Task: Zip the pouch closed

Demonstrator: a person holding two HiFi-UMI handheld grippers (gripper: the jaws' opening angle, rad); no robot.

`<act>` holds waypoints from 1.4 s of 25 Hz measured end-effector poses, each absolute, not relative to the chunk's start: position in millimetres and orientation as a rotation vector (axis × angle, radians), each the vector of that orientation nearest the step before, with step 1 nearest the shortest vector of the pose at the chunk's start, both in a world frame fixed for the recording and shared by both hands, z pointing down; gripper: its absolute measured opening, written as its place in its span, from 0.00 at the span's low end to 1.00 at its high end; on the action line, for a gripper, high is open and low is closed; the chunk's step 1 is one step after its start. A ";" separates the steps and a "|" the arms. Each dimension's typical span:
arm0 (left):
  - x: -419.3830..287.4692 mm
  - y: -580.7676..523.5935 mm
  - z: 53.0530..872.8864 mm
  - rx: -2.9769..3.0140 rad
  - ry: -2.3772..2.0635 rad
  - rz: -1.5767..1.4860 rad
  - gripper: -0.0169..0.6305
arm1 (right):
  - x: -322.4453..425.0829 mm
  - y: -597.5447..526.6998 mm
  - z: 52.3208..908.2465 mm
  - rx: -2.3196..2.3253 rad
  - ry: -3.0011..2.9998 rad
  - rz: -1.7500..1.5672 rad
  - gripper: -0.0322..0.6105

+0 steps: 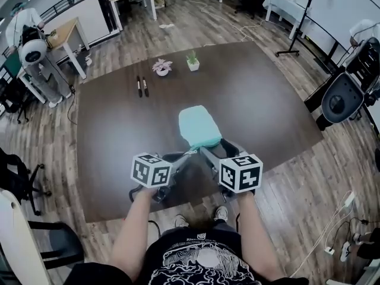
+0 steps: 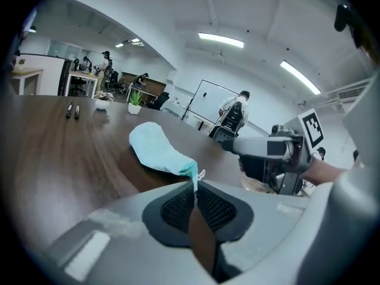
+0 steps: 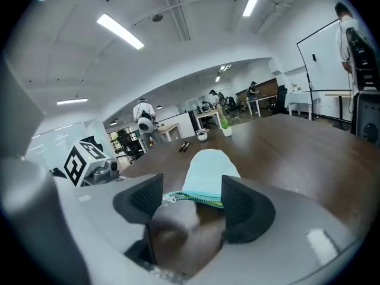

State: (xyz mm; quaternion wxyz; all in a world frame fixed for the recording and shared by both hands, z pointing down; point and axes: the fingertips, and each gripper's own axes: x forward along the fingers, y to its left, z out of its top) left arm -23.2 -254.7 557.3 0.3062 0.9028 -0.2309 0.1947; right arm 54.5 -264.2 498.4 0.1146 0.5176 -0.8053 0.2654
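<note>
Brown table (image 1: 267,100) under teal pouch (image 1: 199,126)

Pouch (image 1: 199,126): one, frame centre. Grippers: two, lower centre: left gripper (image 1: 190,152), right gripper (image 1: 217,149). Pens (image 1: 142,86): two, upper left of centre. Potted plants (image 1: 161,67): two, upper centre. Table (image 1: 267,100): one.

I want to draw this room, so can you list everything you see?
pouch: one, light blue, near edge of table
markers: two, black, far left of table
flowering potted plant: one, pink, far side of table
leafy potted plant: one, green, beside it
table: one, dark brown
office chair: one, black, right of table
left hand-held gripper: grey, shut on pouch corner
right hand-held gripper: grey, open around pouch's zipper end
</note>
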 end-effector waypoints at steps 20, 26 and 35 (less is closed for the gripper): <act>-20.1 -229.6 522.3 2.394 -0.419 0.342 0.06 | 0.1 -234.7 507.3 0.974 -2.577 0.807 0.34; -17.9 -226.4 521.0 2.397 -0.425 0.355 0.06 | -3.0 -231.3 501.6 0.951 -2.601 0.822 0.26; -23.4 -232.1 520.0 2.401 -0.513 0.375 0.06 | -3.8 -235.3 501.7 1.003 -2.583 0.792 0.07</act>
